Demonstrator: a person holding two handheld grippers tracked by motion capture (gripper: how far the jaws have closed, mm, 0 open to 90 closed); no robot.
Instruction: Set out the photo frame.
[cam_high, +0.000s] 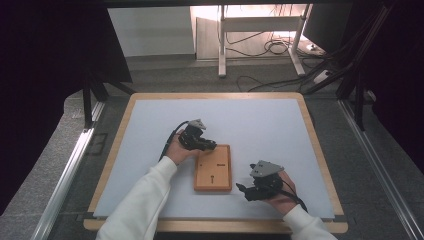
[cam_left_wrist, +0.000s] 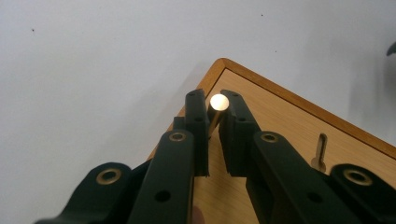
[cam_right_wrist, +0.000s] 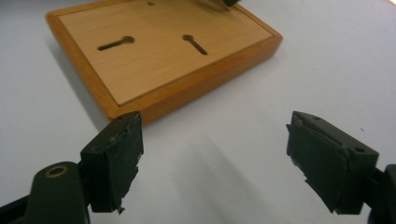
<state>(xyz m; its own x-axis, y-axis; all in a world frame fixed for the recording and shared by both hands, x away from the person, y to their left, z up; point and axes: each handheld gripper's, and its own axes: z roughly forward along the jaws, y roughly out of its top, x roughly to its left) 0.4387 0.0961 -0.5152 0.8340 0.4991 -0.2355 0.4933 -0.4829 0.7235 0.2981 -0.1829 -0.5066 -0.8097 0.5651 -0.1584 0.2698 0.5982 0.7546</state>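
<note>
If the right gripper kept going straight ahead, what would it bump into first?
Probably the wooden board. The right gripper stands open and empty over the white table, and the board's near edge lies ahead, slightly toward its left jaw. Depth is hard to judge, so it might graze the corner.

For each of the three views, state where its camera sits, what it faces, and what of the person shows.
High view: above the person's side, looking forward and down at the table; both sleeved forearms, left gripper, right gripper.
Left gripper view: on that gripper, looking along jaws shut on a metal pin at the board's corner.
Right gripper view: low, facing the wooden board between open jaws.
Shared: the board appears in all three.
</note>
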